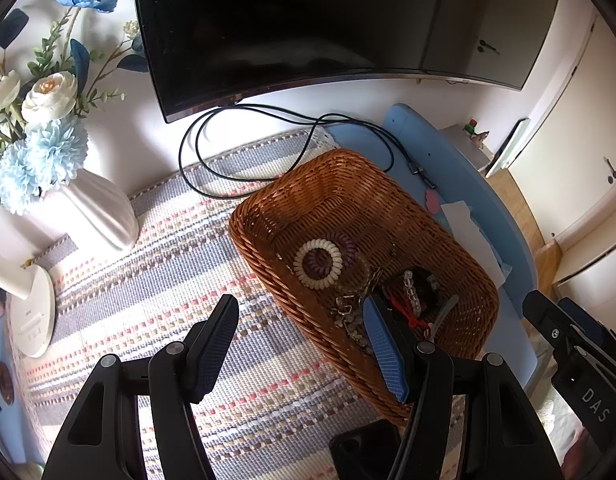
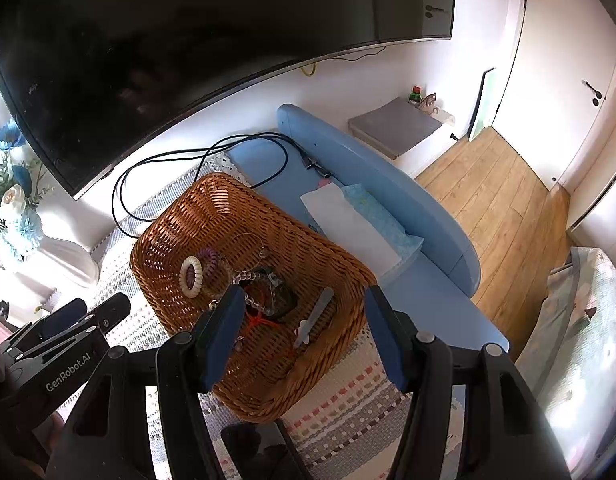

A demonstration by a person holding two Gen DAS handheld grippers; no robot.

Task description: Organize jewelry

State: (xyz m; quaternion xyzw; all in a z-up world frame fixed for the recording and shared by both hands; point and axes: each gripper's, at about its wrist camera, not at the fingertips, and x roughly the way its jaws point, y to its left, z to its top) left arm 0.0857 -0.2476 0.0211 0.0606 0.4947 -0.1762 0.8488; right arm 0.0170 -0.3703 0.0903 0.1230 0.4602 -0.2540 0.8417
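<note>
A brown wicker basket (image 1: 460, 240) (image 2: 180, 216) stands on a striped woven mat. Inside lie a cream spiral hair tie (image 1: 318, 265) (image 2: 191, 277) over a purple one, a tangle of chains and beads (image 1: 348, 308), a dark bracelet with a red cord (image 1: 412, 296) (image 2: 264, 308) and a grey nail file (image 2: 315, 317). My left gripper (image 1: 302, 332) hangs open above the basket's near-left rim with nothing between its pads. My right gripper (image 2: 302, 320) is open above the basket's near end, empty, the file and red cord below it.
A large dark TV screen (image 1: 308, 20) hangs behind, with black cables (image 1: 228, 152) on the mat (image 1: 156, 280). A white vase of blue and white flowers (image 1: 88, 208) stands left. White paper and a blue cloth (image 2: 360, 224) lie on the blue table (image 2: 428, 280) right of the basket.
</note>
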